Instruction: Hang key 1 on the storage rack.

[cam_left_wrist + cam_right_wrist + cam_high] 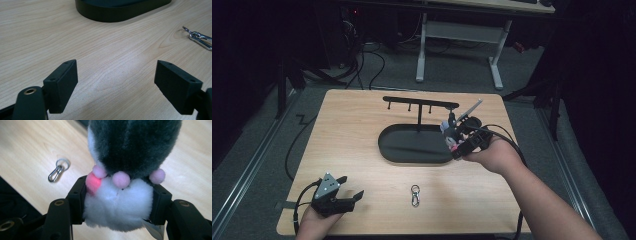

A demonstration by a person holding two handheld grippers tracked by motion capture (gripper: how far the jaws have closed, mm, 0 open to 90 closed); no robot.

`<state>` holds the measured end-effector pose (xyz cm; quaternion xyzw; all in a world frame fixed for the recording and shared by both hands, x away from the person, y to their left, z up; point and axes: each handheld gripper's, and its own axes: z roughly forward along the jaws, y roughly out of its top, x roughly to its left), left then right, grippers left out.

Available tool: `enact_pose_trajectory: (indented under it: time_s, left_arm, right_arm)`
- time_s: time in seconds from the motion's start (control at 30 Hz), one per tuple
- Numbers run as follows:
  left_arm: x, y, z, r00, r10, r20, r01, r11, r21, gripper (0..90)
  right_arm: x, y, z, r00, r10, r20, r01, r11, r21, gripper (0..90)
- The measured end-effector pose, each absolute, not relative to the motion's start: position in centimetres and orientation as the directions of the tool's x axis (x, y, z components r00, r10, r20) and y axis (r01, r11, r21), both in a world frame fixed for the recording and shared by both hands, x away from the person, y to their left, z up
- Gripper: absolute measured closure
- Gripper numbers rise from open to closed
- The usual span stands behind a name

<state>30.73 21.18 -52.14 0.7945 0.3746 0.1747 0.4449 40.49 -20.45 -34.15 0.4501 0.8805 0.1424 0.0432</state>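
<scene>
My right gripper (pixel 117 202) pinches a grey-and-white plush toy (pixel 125 170) above the counter (pixel 362 130); my left gripper (pixel 116 85), at seven o'clock, is spread wide, holding nothing.

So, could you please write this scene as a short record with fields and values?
Surface: wooden table
Right gripper: shut on plush toy, grey and white with pink dots, held above the stand's base
Left gripper: open, holds nothing, low over the table's near left part
Stand: black, oval tray base, top bar with small hooks
Keyring clip: silver, lying on the table in front of the stand
</scene>
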Motion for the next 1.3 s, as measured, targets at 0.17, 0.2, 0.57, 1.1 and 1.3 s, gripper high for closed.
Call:
enact_pose_trajectory:
  time_s: [0.17, 0.2, 0.57, 1.1, 1.3]
  left_arm:
    - [30.8, 21.3, -52.1, 0.658, 0.75, -0.058, 0.442, -0.323, 0.837, 19.7]
    - [30.8, 21.4, -52.1, 0.66, 0.749, -0.057, 0.442, -0.326, 0.835, 19.7]
    - [30.9, 21.3, -52.2, 0.662, 0.748, -0.054, 0.441, -0.331, 0.834, 19.8]
    - [30.9, 21.2, -52.3, 0.666, 0.744, -0.052, 0.443, -0.338, 0.83, 20.0]
    - [30.7, 20.9, -52.3, 0.676, 0.736, -0.042, 0.44, -0.357, 0.824, 20.0]
  right_arm:
    - [42.0, -20.1, -33.8, -0.577, 0.816, 0.049, 0.791, 0.543, 0.282, 44.3]
    - [42.3, -20.1, -33.7, -0.571, 0.82, 0.046, 0.794, 0.537, 0.285, 44.3]
    - [45.6, -18.0, -34.4, -0.582, 0.813, -0.019, 0.779, 0.565, 0.272, 44.4]
    - [44.9, -18.2, -36.5, -0.591, 0.806, -0.03, 0.777, 0.579, 0.246, 44.4]
    - [43.3, -18.4, -34.0, -0.605, 0.795, -0.041, 0.754, 0.588, 0.293, 44.4]
